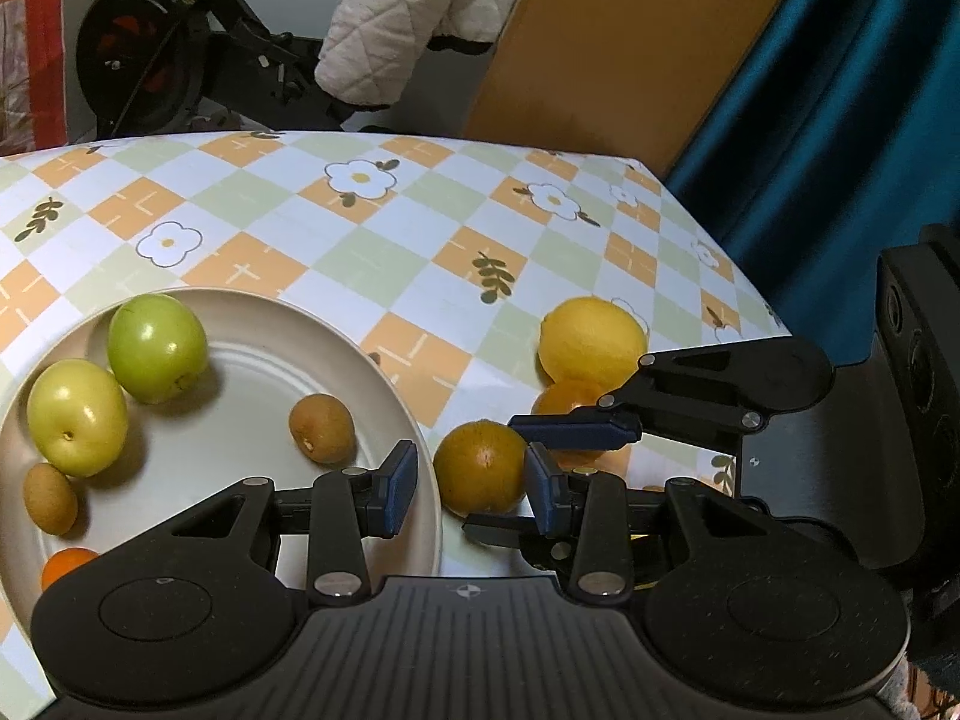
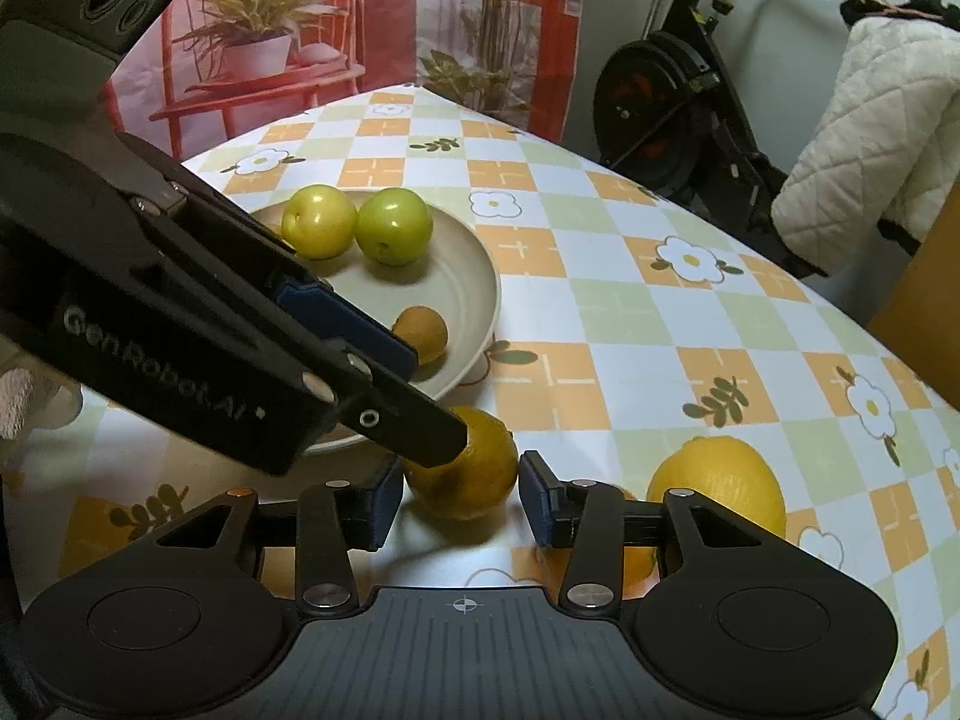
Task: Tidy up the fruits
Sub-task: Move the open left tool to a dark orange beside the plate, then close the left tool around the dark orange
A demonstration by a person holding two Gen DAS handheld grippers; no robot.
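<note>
A beige plate holds two green apples, two kiwis and a small orange at its near edge. A dark orange lies on the table beside the plate, between the open fingers of my left gripper. My right gripper is open around the same dark orange; its fingers reach in from the right in the left wrist view. A lemon and another orange lie behind. The plate and the lemon show in the right wrist view.
The table has a checked flower cloth; its right edge drops off by a blue curtain. An exercise bike with a white quilted jacket stands behind the table. A wooden board leans at the back.
</note>
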